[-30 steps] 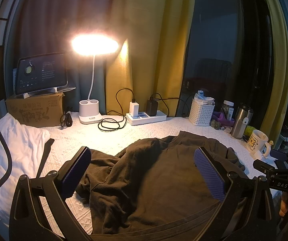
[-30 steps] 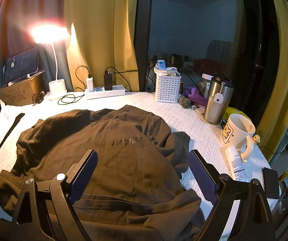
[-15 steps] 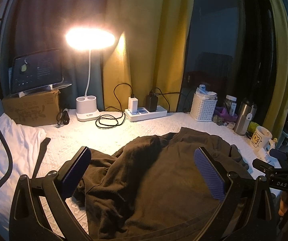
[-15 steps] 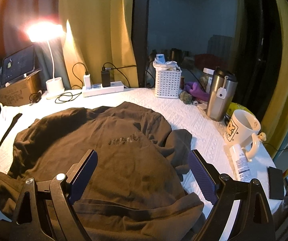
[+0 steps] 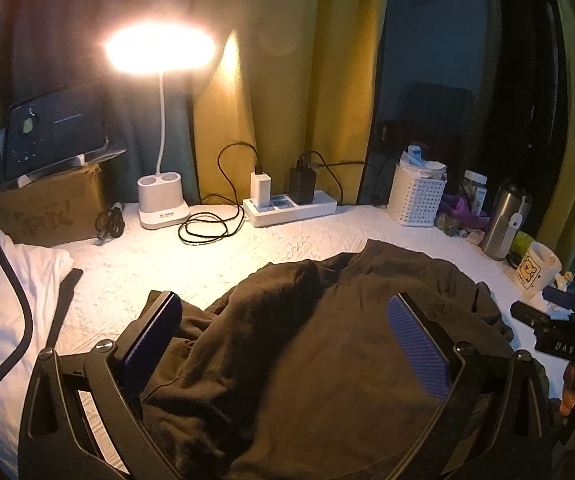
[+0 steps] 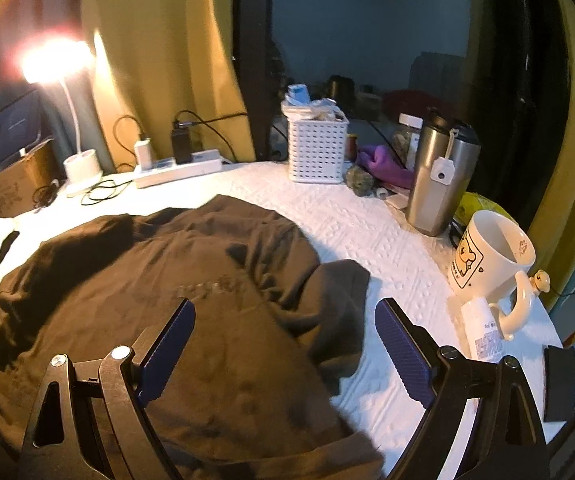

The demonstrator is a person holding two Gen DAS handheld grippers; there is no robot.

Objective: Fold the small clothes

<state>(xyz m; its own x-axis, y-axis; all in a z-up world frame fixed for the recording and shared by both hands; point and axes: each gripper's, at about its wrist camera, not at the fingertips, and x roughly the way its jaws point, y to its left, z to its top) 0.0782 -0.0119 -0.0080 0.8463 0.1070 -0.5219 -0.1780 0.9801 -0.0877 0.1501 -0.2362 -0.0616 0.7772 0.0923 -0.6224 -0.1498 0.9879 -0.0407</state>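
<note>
On the white-covered bench (image 6: 367, 224), lamp-lit from the far left: a dark brown shirt (image 6: 191, 280) lies spread but rumpled, chest print up, collar toward the curtains. One sleeve is bunched at its right edge, cloth heaped along its left.

Left gripper (image 5: 285, 344) hangs over the near left part of the shirt, fingers wide apart, nothing between the pads. Right gripper (image 6: 285, 350) likewise over the near right part, fingers wide apart and empty; hem lies just under it.

Judgement: folding not begun; the step in hand looks like reaching for a first hold.
- Flatten before folding. Pull the bunched right sleeve out clear, and smooth the heaped left side.
- Pinch one layer of cloth only, at hem or shoulder, each side matched.
- Keep both holds level so the crease runs straight.

Hazards: mug (image 6: 491, 256) and steel flask (image 6: 439, 184) stand near the shirt's right side; a swung sleeve could tip them. Cables (image 5: 211, 228) beyond the collar are well apart.
</note>
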